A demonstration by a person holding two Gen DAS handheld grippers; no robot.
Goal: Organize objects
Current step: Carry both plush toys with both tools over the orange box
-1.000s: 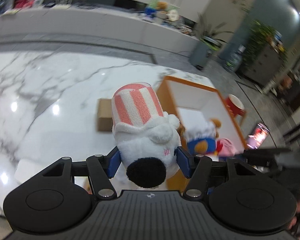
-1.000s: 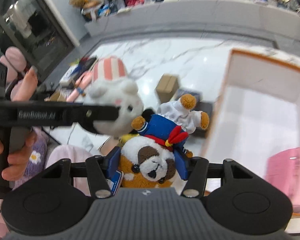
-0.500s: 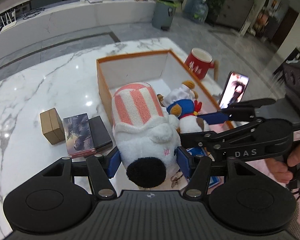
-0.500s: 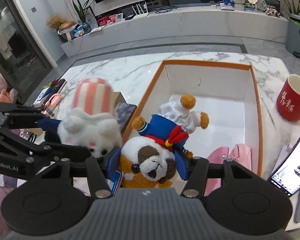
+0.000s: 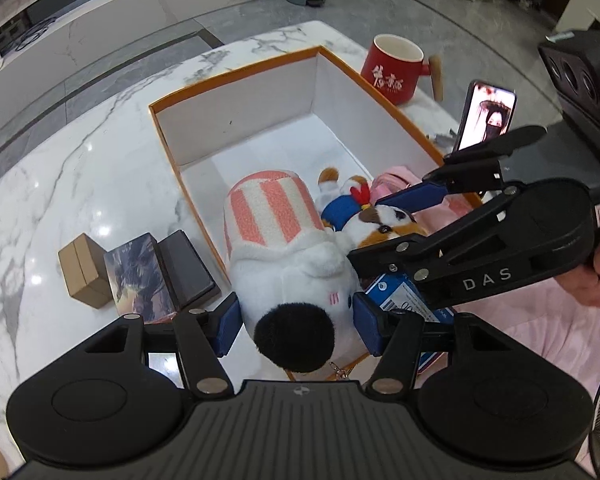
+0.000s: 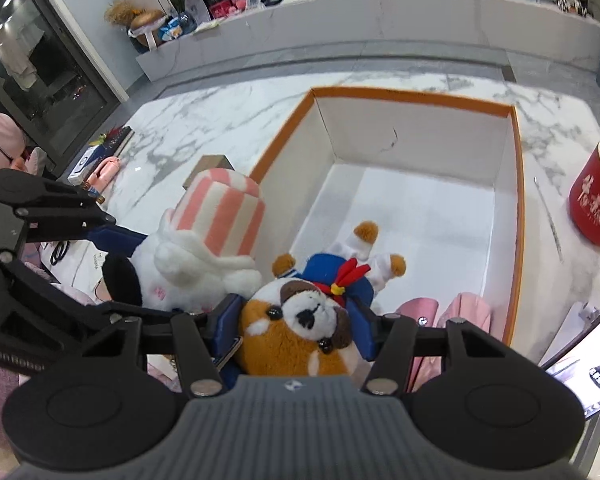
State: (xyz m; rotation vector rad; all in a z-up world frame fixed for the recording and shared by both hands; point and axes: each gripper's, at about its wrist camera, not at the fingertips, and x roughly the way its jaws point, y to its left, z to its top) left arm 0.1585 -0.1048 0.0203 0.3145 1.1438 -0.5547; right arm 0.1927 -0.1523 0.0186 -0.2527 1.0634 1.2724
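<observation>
holding two soft toys, we are right at the box now. our left gripper [image 5: 296,322] has its blue pads pressed on both sides of the white bear toy [image 5: 300,276], the one with the pink and white striped hat. the jaws are about halfway apart, just as wide as the bear's head, so the bear is squeezed tight. our right gripper [image 6: 300,326] is squeezing the brown and white dog toy [image 6: 304,320] by its head in the same way, and its blue sailor body points away from us. the big white box with the orange rim [image 6: 516,216] is in front of both grippers. the floor of the box is mostly bare, with a pink thing [image 6: 466,310] in the near corner. here is the part that matters most. the dog hangs over the inside of the box, near the front, so our right hand is the closer one. the bear hangs over the box's left wall, and we cannot tell if it is all the way past the rim. its long way, from black nose to hat top, points along the box toward the far wall. we think the bear needs to go a bit more toward the middle before we let go. a red mug [image 5: 392,68] and a phone [image 5: 486,120] stand just beside the box on the right.
</observation>
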